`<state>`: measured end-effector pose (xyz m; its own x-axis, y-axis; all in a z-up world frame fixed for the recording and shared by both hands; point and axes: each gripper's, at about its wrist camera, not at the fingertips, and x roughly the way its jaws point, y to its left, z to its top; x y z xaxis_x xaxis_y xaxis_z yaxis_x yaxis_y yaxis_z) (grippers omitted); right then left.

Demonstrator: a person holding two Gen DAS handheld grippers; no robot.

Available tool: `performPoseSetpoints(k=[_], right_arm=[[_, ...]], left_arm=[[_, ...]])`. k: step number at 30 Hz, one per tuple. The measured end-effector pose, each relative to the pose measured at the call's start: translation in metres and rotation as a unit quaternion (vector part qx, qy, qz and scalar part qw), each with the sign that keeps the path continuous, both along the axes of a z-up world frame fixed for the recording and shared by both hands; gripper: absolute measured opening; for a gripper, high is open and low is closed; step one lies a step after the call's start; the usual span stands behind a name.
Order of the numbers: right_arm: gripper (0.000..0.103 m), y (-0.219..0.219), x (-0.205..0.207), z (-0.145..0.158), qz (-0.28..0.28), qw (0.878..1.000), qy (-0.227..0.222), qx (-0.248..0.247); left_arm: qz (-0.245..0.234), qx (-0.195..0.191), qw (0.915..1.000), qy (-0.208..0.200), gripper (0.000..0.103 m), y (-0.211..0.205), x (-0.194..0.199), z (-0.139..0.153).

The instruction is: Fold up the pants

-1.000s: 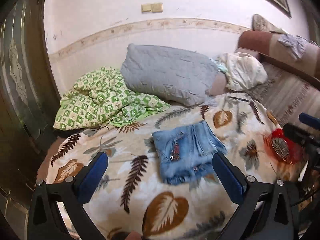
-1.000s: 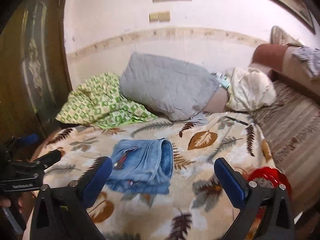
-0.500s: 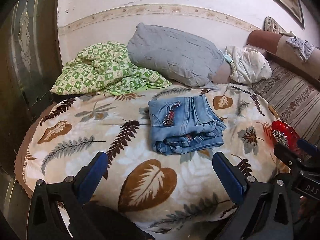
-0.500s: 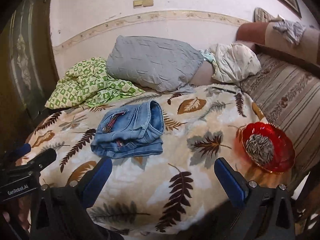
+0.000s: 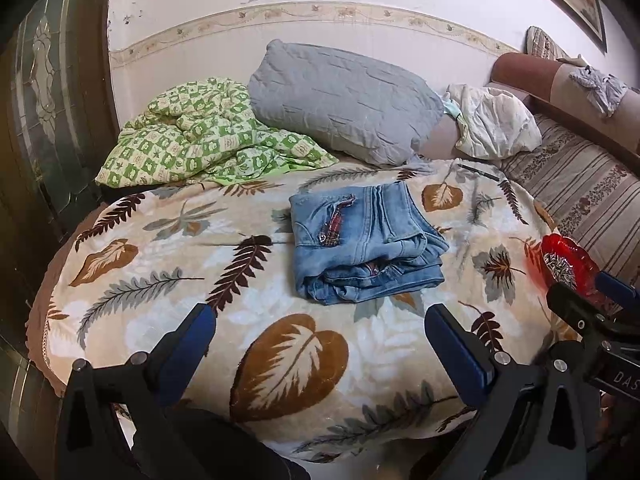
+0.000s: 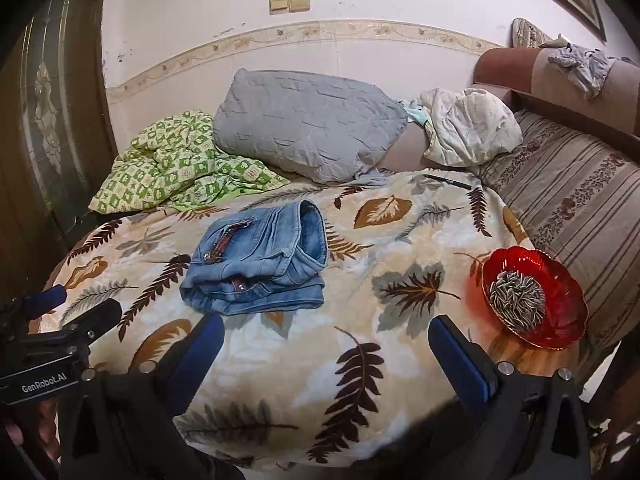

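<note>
A pair of light blue jeans point(image 5: 362, 246) lies folded into a compact stack on the leaf-patterned blanket point(image 5: 288, 356), also in the right wrist view as the jeans point(image 6: 260, 260). My left gripper point(image 5: 318, 332) is open, held back above the near edge of the blanket with nothing between its blue pads. My right gripper point(image 6: 326, 340) is open too, empty, near the front edge and to the right of the jeans. Each gripper shows at the edge of the other's view.
A red glass bowl of seeds point(image 6: 532, 296) sits at the blanket's right edge. Behind the jeans lie a grey pillow point(image 5: 344, 96), a green checked quilt point(image 5: 200, 136), a white bundle point(image 5: 496, 124) and a black pen point(image 6: 448, 181). A striped sofa point(image 6: 580, 208) runs along the right.
Both grippers have drawn back and away from the folded jeans, so more of the blanket and its front edge shows. The jeans have stayed in place.
</note>
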<state>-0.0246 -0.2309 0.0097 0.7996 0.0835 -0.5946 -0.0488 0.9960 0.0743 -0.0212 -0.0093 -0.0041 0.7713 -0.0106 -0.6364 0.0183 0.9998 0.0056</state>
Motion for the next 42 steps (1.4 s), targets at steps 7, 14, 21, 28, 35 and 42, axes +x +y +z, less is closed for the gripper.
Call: performPoseSetpoints(k=[7, 14, 21, 28, 35, 42], right_arm=[[0.103, 0.0009, 0.0010, -0.0018, 0.002, 1.000, 0.005, -0.005], [0.103, 0.0011, 0.0015, -0.0029, 0.001, 1.000, 0.007, -0.007], [0.103, 0.0008, 0.0023, -0.0037, 0.001, 1.000, 0.008, -0.009], [0.103, 0.0005, 0.0020, -0.0043, 0.002, 1.000, 0.009, -0.009], [0.103, -0.0002, 0.0026, -0.0051, 0.002, 1.000, 0.011, -0.009], [0.103, -0.0007, 0.0022, -0.0062, 0.001, 1.000, 0.013, -0.009]], left_arm=[[0.000, -0.001, 1.0000, 0.000, 0.103, -0.0008, -0.0005, -0.0003], [0.001, -0.003, 1.0000, 0.001, 0.103, 0.0013, 0.0001, 0.0002], [0.006, -0.002, 1.0000, 0.002, 0.103, -0.0001, -0.0004, 0.0001], [0.008, 0.000, 1.0000, 0.003, 0.103, -0.0011, -0.0007, 0.0000], [0.008, 0.000, 1.0000, 0.004, 0.103, -0.0013, -0.0009, -0.0001], [0.005, -0.001, 1.0000, 0.004, 0.103, -0.0007, -0.0010, 0.0000]])
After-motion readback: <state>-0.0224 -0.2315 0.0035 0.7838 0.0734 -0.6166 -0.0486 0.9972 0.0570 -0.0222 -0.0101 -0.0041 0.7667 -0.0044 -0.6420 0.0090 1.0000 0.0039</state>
